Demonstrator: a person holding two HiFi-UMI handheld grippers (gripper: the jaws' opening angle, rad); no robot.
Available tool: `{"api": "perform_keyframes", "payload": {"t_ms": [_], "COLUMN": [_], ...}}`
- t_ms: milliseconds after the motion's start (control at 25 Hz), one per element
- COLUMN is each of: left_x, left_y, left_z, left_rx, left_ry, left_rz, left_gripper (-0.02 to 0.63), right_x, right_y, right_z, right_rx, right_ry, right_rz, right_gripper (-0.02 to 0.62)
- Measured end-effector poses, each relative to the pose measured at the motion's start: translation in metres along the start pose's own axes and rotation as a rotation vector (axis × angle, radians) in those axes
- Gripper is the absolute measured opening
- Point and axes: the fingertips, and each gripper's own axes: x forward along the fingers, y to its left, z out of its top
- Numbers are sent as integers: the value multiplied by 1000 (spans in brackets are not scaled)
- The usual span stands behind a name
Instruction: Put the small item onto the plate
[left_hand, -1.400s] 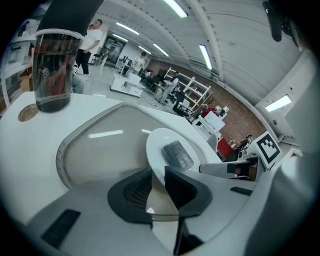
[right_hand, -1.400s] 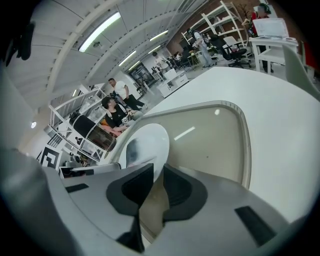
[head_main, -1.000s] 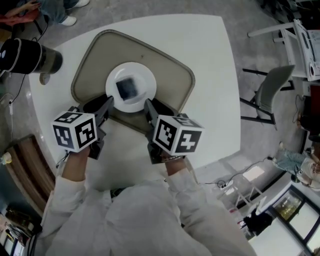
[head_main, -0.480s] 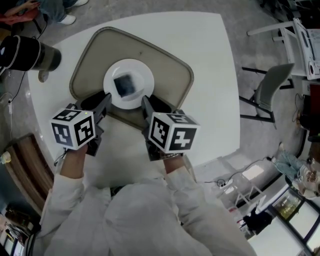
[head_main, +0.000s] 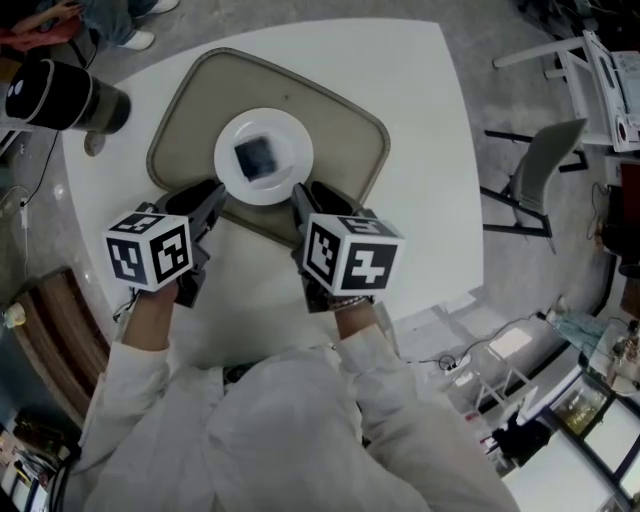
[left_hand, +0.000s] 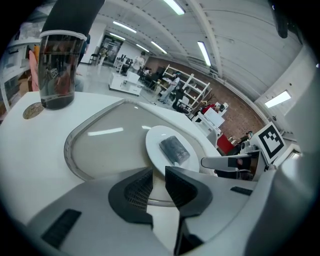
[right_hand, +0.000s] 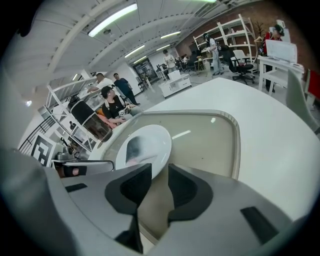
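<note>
A small dark flat item (head_main: 256, 157) lies in the middle of a white plate (head_main: 285, 180) on a beige tray (head_main: 345, 140). My left gripper (head_main: 212, 197) sits at the plate's near left and my right gripper (head_main: 304, 198) at its near right, both over the tray's near edge. In the left gripper view the item (left_hand: 174, 149) rests on the plate (left_hand: 155, 147) just beyond the gripper (left_hand: 159, 176), whose jaws stand slightly apart with nothing between them. In the right gripper view the gripper (right_hand: 160, 174) likewise has a narrow empty gap before the plate (right_hand: 152, 140).
A dark transparent cup (head_main: 62, 95) stands at the table's far left beside a small round disc (head_main: 90, 157). The white table (head_main: 430, 150) ends close on the right, where a grey chair (head_main: 548, 180) stands. People sit in the background of the right gripper view.
Both grippers stay at the tray's near edge on either side of the plate; only small shifts show. The item lies still on the plate.
</note>
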Motion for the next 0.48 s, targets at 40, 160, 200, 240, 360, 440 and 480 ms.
{"api": "perform_keyframes", "payload": {"t_ms": [40, 160, 200, 240, 360, 440, 480], "left_x": [-4, -16, -21, -25, -38, -46, -50], "left_y": [0, -5, -8, -10, -16, -19, -21], "left_z": [-2, -2, -2, -2, -5, -7, -8], "left_rx": [4, 16, 22, 28, 55, 71, 76], "left_ry": [-1, -18, -26, -34, -52, -68, -81], "left_rz": [-3, -12, -17, -24, -51, -71, -80], "left_gripper": [75, 75, 75, 75, 74, 72, 68], "right_x": [-3, -13, -18, -22, -31, -36, -39], "right_y": [3, 11, 14, 17, 29, 36, 39], "right_z": [0, 2, 3, 2, -5, -12, -15], "right_rx": [-2, -10, -11, -12, -14, -15, -12], "right_ry": [-8, -36, -46, -55, -77, -91, -98], "right_rz": [1, 9, 10, 11, 12, 13, 18], "right_gripper": [91, 91, 91, 90, 89, 89, 89]}}
